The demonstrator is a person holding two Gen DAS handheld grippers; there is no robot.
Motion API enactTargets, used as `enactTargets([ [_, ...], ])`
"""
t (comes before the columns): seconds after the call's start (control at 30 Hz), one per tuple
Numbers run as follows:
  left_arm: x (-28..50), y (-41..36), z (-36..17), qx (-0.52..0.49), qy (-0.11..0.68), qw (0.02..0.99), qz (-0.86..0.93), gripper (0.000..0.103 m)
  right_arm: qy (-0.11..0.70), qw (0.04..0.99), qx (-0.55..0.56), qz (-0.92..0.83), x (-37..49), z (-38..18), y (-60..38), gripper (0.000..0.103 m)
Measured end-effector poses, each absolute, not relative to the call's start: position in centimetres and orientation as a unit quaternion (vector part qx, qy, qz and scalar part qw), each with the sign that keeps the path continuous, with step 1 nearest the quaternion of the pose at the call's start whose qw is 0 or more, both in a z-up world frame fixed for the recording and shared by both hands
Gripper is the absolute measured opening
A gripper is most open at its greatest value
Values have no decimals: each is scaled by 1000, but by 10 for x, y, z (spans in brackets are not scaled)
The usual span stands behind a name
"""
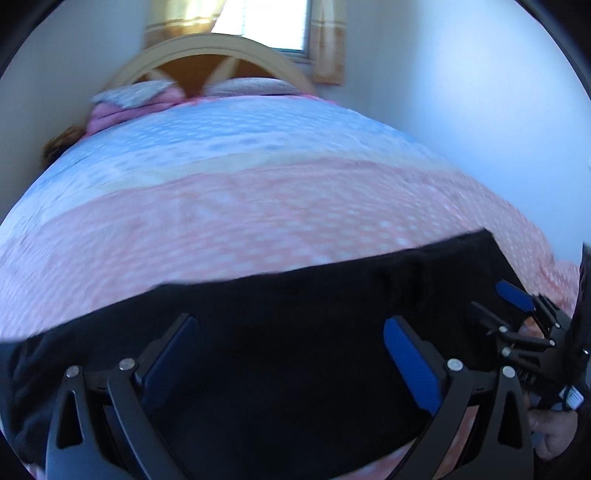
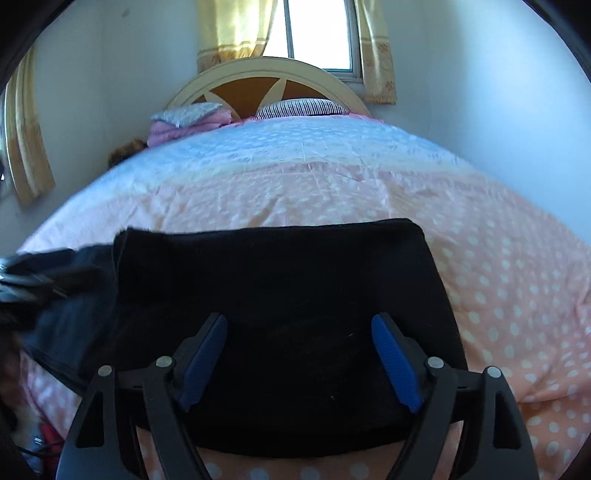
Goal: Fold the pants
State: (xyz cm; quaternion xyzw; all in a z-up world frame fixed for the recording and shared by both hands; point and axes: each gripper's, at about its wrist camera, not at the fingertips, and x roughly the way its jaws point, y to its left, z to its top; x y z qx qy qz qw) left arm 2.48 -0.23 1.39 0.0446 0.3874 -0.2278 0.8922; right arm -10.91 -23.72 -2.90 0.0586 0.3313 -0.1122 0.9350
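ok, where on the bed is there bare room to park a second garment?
Free: the polka-dot bedspread between the black pants and the pillows, and the strip right of the pants toward the wall. Crowded: the near edge, where the pants lie under the open left claw and right claw, and the headboard end with the folded pink bedding.

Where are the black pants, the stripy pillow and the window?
pants (image 2: 280, 295): right wrist view, middle of folded cloth.
stripy pillow (image 2: 301, 107): right wrist view, its top.
window (image 2: 317, 33): right wrist view, bright pane.

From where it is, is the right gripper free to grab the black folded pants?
Probably yes: the right gripper hangs open right above the black folded pants, nothing between them.
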Motion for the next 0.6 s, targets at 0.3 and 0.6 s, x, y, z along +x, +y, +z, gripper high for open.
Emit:
enactTargets([
  [0.3,3,244,15,-112,375,914,111,103,328,934,89,-109,-113,-29,-242,85],
  [0.6,8,232,-31,-149,402,900,79,97,329,933,94,-110,-112,-30,-242,85],
])
